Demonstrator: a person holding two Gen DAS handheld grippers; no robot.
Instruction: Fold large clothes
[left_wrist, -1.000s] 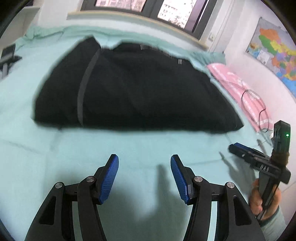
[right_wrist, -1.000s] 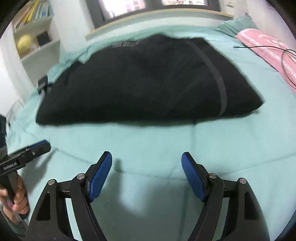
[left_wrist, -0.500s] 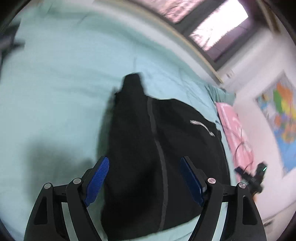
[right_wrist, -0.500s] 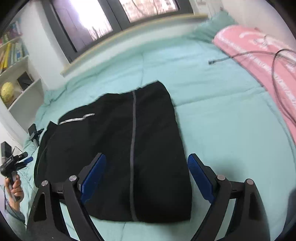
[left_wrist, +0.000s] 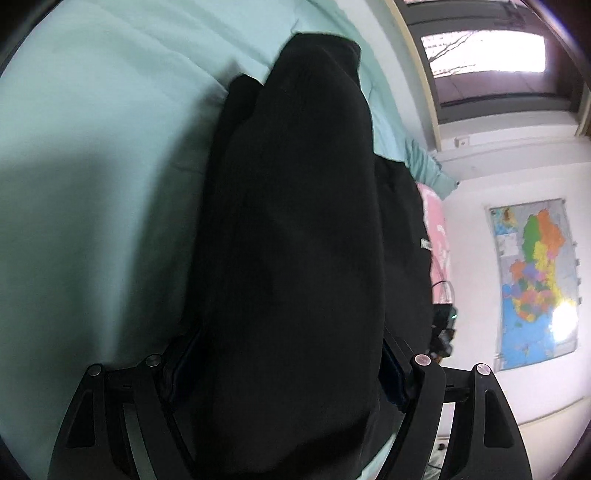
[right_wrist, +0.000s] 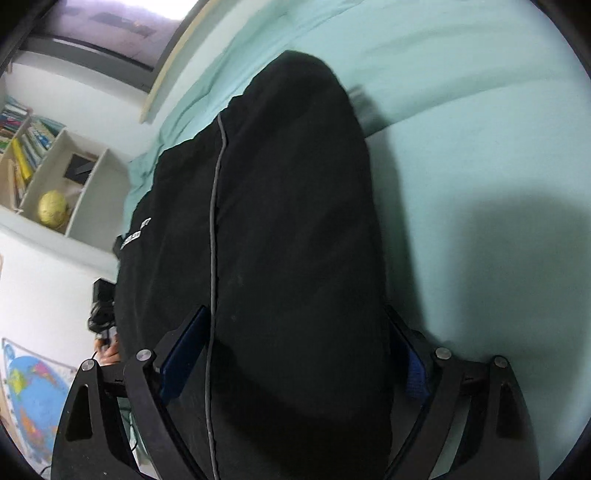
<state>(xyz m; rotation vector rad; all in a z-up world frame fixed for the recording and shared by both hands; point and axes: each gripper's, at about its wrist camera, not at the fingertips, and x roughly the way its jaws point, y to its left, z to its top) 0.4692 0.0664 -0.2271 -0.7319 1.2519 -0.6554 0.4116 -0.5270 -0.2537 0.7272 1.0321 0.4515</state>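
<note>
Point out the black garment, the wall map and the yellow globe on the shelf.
black garment (left_wrist: 295, 240): left wrist view, middle of the folded bulk.
wall map (left_wrist: 535, 280): left wrist view, centre of the coloured area.
yellow globe (right_wrist: 53, 208): right wrist view, middle of the ball.

A bed covered by a pale mint-green quilt (left_wrist: 92, 192) fills most of both views, its surface softly creased and crossed by broad shadows. A pink pillow or blanket (left_wrist: 436, 229) lies along one edge of the bed, near a white wall. On that wall hangs a multicoloured map (left_wrist: 532, 284) with a bright glare spot near its lower part. A dark-framed window (left_wrist: 487, 55) above a pale sill admits daylight. In the right wrist view, a white open shelf unit (right_wrist: 55, 177) holds upright books (right_wrist: 22, 140), a dark rectangular object and a yellow-green ball (right_wrist: 53, 206). A second coloured map (right_wrist: 29, 398) appears low on the wall.
</note>
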